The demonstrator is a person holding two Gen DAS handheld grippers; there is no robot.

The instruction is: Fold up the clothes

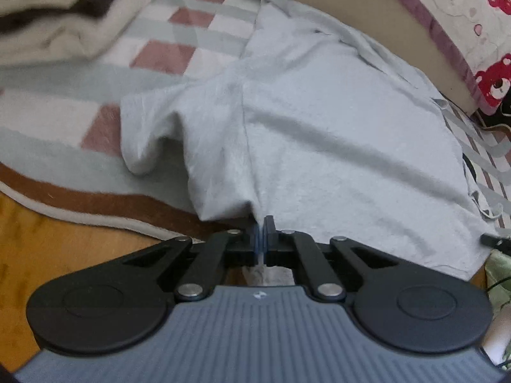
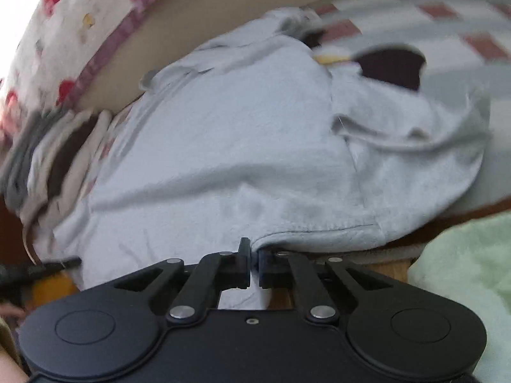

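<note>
A pale grey T-shirt [image 1: 319,134] lies spread on a checked blanket [image 1: 179,32], one sleeve bunched at the left. My left gripper [image 1: 261,220] is shut on the shirt's near edge, cloth pinched between the pads. In the right wrist view the same T-shirt [image 2: 239,146] fills the middle, its neck opening dark at the upper right. My right gripper [image 2: 254,249] is shut on the hem at the near edge. The tip of another black gripper [image 1: 493,240] shows at the shirt's right corner in the left wrist view.
A folded cream and brown blanket [image 1: 64,9] lies at the back left. A pillow with red bears [image 1: 463,16] sits at the back right. Orange wooden floor [image 1: 64,249] shows below the blanket edge. A pale green cloth [image 2: 472,274] lies at the right.
</note>
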